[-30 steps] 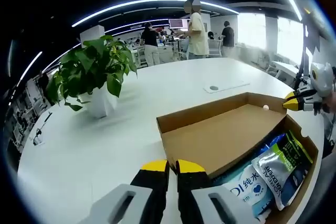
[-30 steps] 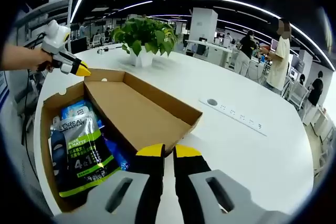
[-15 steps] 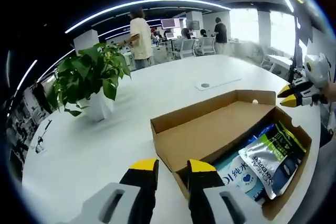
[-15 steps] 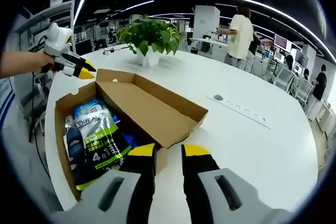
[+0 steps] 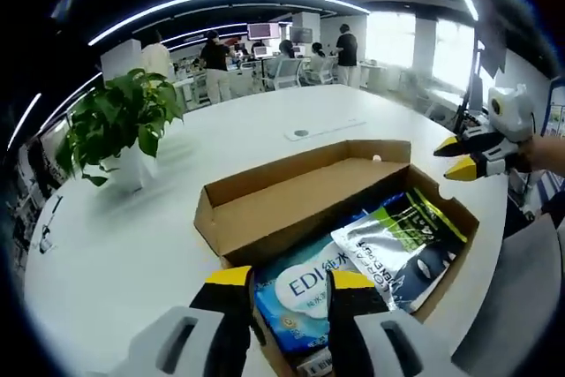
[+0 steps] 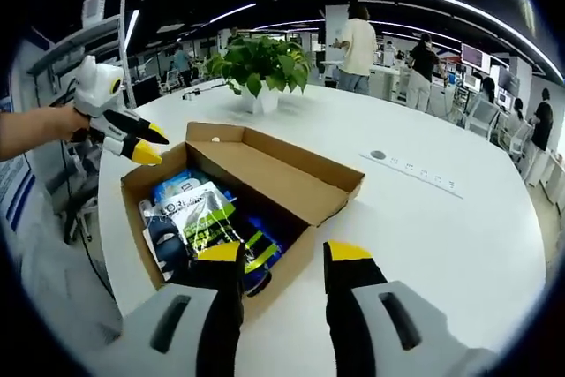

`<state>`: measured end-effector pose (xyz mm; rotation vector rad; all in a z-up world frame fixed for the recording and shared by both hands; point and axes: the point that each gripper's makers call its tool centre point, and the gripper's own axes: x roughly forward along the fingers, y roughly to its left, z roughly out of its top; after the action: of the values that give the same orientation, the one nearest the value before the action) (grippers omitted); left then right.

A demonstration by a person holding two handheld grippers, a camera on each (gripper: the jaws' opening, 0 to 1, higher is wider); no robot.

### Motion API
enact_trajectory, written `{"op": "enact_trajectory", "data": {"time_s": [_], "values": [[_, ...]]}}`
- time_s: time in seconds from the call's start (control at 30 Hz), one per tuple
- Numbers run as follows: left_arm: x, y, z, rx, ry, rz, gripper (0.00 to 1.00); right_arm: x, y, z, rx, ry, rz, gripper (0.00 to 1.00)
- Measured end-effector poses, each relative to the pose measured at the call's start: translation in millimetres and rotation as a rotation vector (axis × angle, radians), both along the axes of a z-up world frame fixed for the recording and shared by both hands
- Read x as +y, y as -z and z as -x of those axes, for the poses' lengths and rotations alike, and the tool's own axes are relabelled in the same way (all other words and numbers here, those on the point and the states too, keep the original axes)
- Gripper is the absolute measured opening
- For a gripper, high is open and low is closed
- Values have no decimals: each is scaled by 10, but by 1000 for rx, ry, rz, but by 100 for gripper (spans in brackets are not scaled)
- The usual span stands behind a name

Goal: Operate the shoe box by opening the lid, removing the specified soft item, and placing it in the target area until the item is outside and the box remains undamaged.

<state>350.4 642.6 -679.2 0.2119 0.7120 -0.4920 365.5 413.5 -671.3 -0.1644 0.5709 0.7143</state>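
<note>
Shoe box [image 5: 300, 209] sits open on white table [image 5: 132, 245], soft packs [image 5: 402, 240] inside, lid [image 6: 291, 169] folded back. L gripper [image 5: 284, 282] & R gripper [image 6: 284, 258] both agape, w/ nothing held. Plant [image 5: 119, 121] farther off.

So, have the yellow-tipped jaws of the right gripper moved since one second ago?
Yes. The right gripper has opened and pulled back off the brown cardboard box lid edge it was closed on.

A potted plant [image 5: 119, 125] stands on the white table [image 5: 132, 236].
</note>
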Motion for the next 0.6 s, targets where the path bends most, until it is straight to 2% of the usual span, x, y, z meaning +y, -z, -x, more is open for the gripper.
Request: {"op": "enact_trajectory", "data": {"time_s": [0.23,0.3,0.33,0.6], "values": [[-177,146,201,80,34,59,33,24,2,168,27,9,-26,38],[-272,181,279,129,38,114,33,31,8,218,35,5,-27,39],[-299,193,289,136,35,132,33,31,8,234,37,6,-28,40],[-464,331,403,216,75,170,32,34,16,358,47,11,-39,40]]}}
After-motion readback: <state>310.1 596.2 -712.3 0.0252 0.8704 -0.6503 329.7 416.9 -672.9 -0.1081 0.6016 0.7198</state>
